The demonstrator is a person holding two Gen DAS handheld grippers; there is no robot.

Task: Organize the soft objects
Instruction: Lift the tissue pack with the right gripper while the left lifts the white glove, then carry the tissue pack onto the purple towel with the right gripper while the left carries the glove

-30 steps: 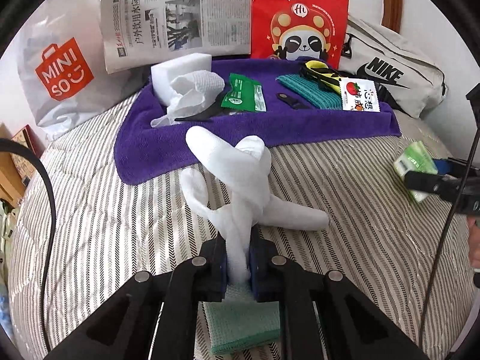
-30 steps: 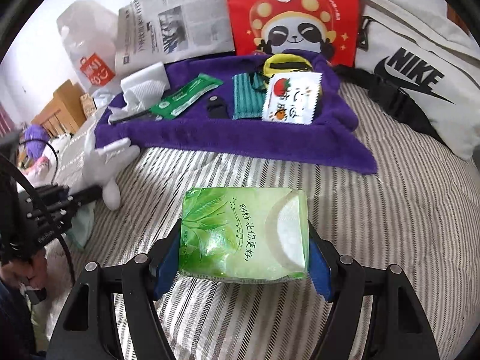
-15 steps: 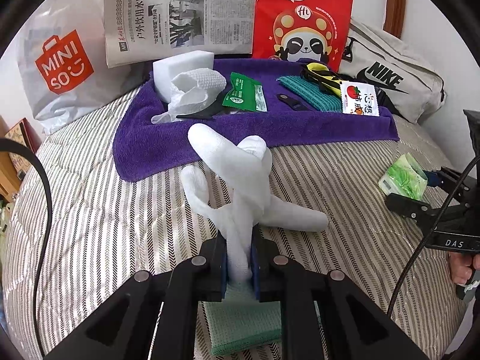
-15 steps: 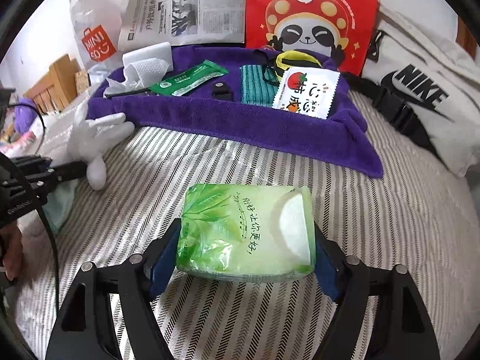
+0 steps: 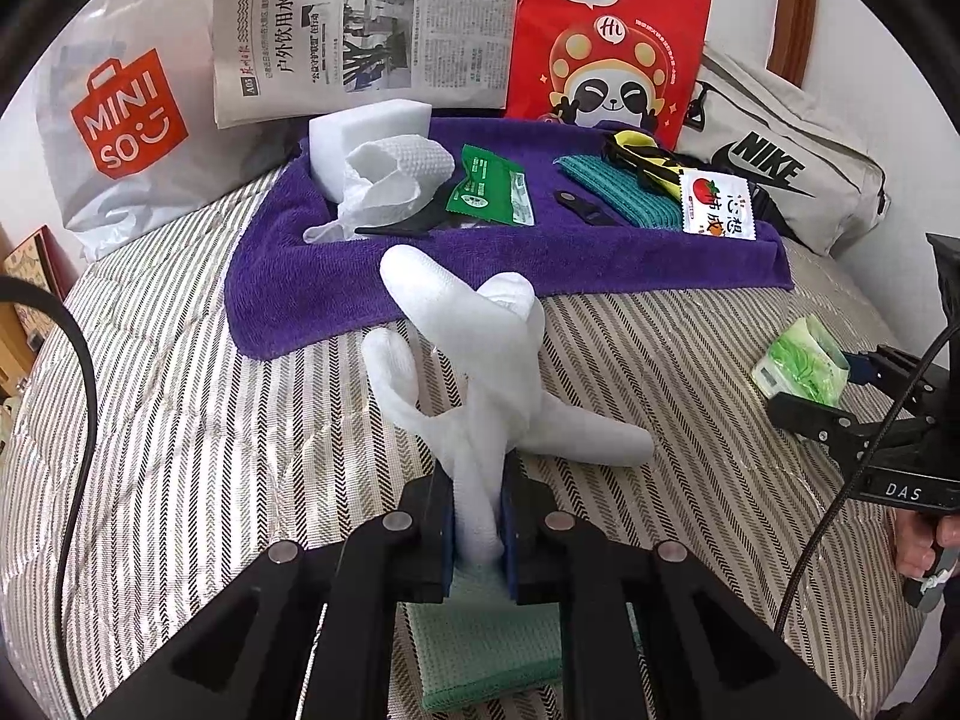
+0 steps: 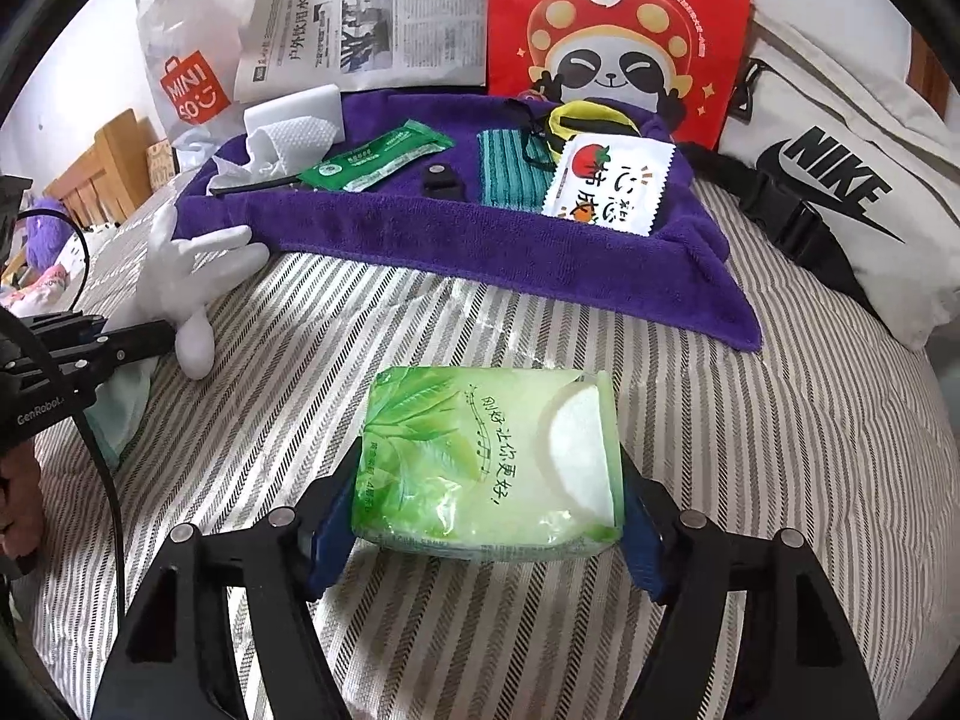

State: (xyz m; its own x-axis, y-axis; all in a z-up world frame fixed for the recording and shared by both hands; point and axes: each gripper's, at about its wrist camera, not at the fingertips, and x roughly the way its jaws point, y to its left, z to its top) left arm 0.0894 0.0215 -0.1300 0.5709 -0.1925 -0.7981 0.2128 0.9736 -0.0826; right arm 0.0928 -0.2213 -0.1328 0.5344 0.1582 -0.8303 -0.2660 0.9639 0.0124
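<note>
Towel (image 5: 600,264) holds sponge (image 5: 366,132), packets.

Green cloth (image 5: 480,648): I see only a strip; the left gripper's fingers (image 5: 432,534) cover most of it.
White glove (image 5: 480,372): cuff hidden between those fingers.
Teal towel (image 6: 510,165): partly under the strawberry sachet (image 6: 606,186).
Nike bag (image 6: 840,180): cut off at my right edge.
</note>
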